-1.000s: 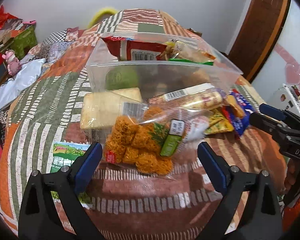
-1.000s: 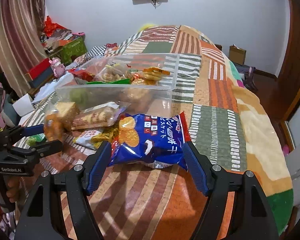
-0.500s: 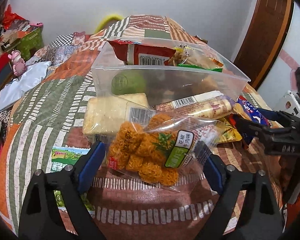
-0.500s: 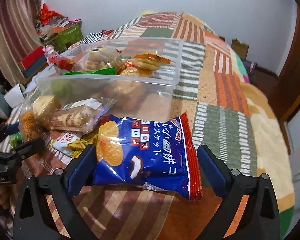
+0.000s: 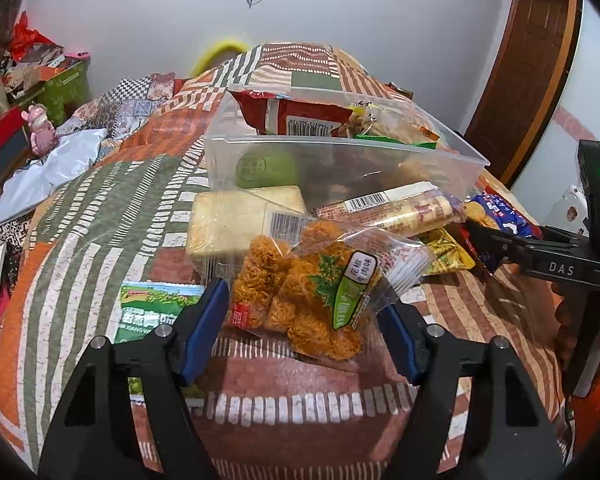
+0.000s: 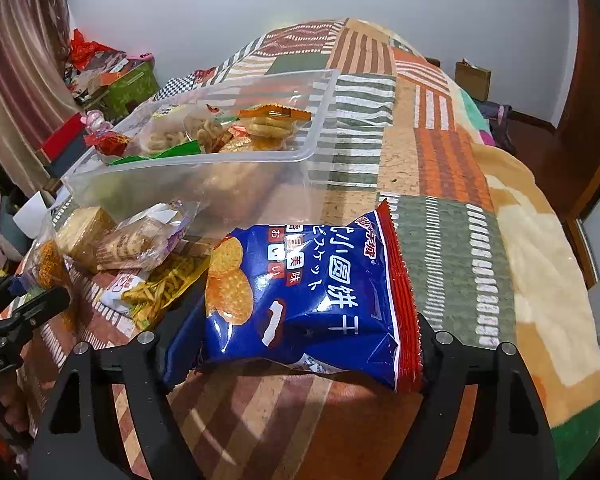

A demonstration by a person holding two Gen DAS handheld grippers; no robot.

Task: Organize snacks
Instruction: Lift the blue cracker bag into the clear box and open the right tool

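Observation:
A clear bag of orange noodle snacks (image 5: 300, 292) lies on the patchwork quilt (image 5: 100, 216), between the blue pads of my left gripper (image 5: 304, 328). Its jaws are closing and both pads touch the bag's sides. In the right wrist view a blue biscuit bag (image 6: 312, 300) sits between the fingers of my right gripper (image 6: 300, 352). Those jaws are closing too, and the bag's edges press against both pads. Just behind both bags stands a clear plastic bin (image 5: 340, 160) (image 6: 204, 184) partly filled with snack packs.
A pale cracker pack (image 5: 228, 216), a long biscuit roll (image 5: 396, 212) and a yellow fries pack (image 6: 160, 288) lie in front of the bin. A green packet (image 5: 152, 312) sits left of my left fingers. The quilt's right side (image 6: 460, 240) holds nothing.
Both grippers moved forward around their bags. The left jaws narrowed onto the noodle bag. The right jaws widened, then closed in on the blue bag, which now fills the gap.

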